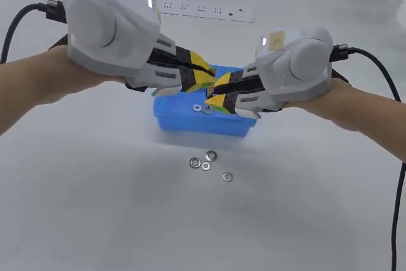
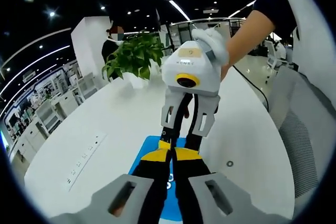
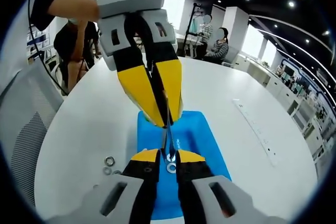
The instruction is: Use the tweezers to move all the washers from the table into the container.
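A blue container sits mid-table with two washers lying inside it. Several more washers rest on the white table just in front of it. Both grippers meet tip to tip above the container. My left gripper comes in from the left, shut on the thin dark tweezers. My right gripper faces it from the right. Its yellow jaws are drawn in close around the tweezers' lower end. Below that end lies a washer in the container.
A white power strip lies at the back of the table. Black cables trail from both grippers. A potted plant and people stand beyond the table. Bare tabletop spreads in front of the loose washers.
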